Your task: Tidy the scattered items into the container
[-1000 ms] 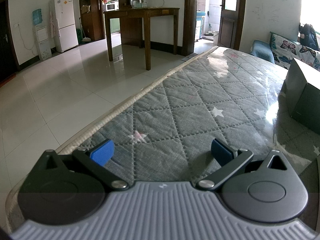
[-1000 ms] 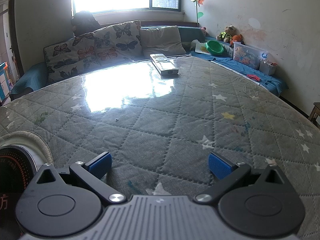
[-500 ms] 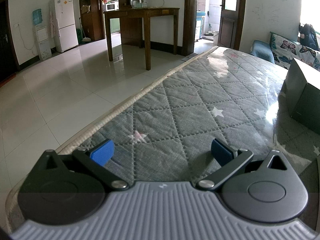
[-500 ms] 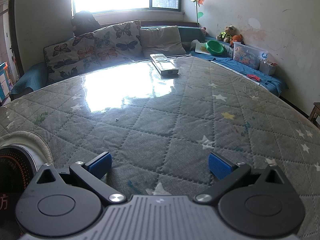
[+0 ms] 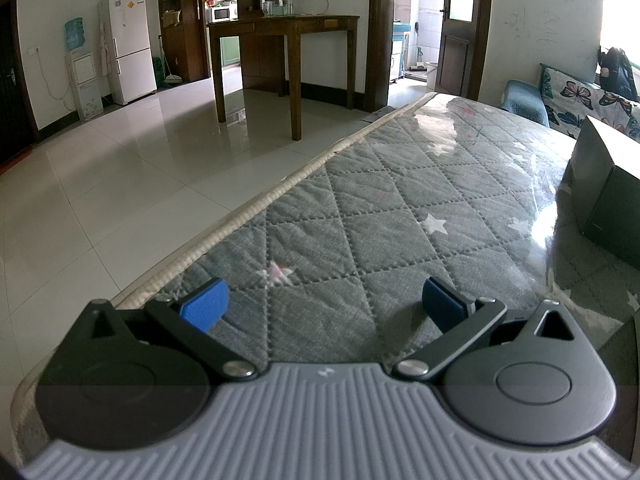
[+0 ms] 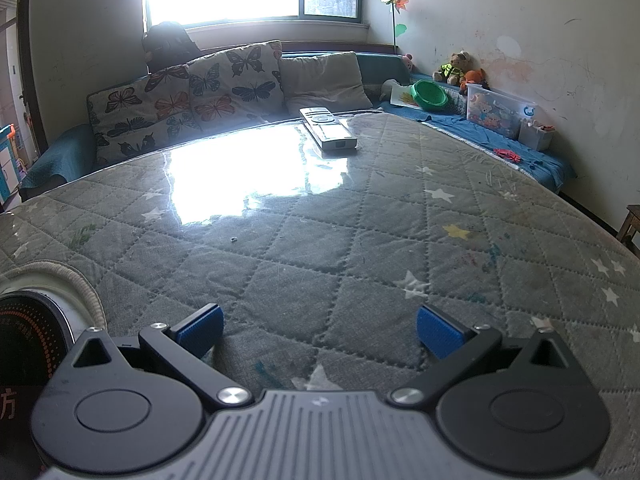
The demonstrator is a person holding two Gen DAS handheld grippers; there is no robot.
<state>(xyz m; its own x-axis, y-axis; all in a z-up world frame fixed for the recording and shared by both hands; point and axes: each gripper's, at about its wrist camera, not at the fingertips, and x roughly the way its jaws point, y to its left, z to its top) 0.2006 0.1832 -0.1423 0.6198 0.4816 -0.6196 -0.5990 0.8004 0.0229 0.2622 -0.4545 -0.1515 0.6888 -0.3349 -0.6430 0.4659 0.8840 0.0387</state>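
Left gripper [image 5: 324, 300]: fingers spread wide, nothing between them, low over the quilted surface near its 9 o'clock edge.
Right gripper [image 6: 320, 330]: fingers spread wide and empty, low over the middle of the quilted surface.
Worktop [image 6: 360, 240]: a broad surface under a grey quilted cover with stars, with a glossy clear sheet over it that throws back the window light.
Edges: in the left wrist view the pale piped border [image 5: 256, 208] runs from 7 o'clock up towards 1 o'clock, and the tiled floor [image 5: 120, 168] drops away beside it. In the right wrist view the far rim curves from 9 o'clock across to 3 o'clock.
Open room: the cover ahead of both grippers is bare; the stretch between the right gripper and the far rim is free.
Remote controls [image 6: 327, 127]: two lie side by side, touching, at 12 o'clock near the far rim in the right wrist view.
Container [image 5: 608, 196]: a dark box stands on the cover at 3 o'clock in the left wrist view, well apart from the fingers.
Round object [image 6: 28, 332]: a dark dial-like thing with a pale rim at 8 o'clock in the right wrist view; what it is I cannot tell.
Room: butterfly cushions [image 6: 192, 96] on a blue sofa beyond the far rim, a wooden table [image 5: 288, 28] and a white fridge [image 5: 130, 44] across the floor.
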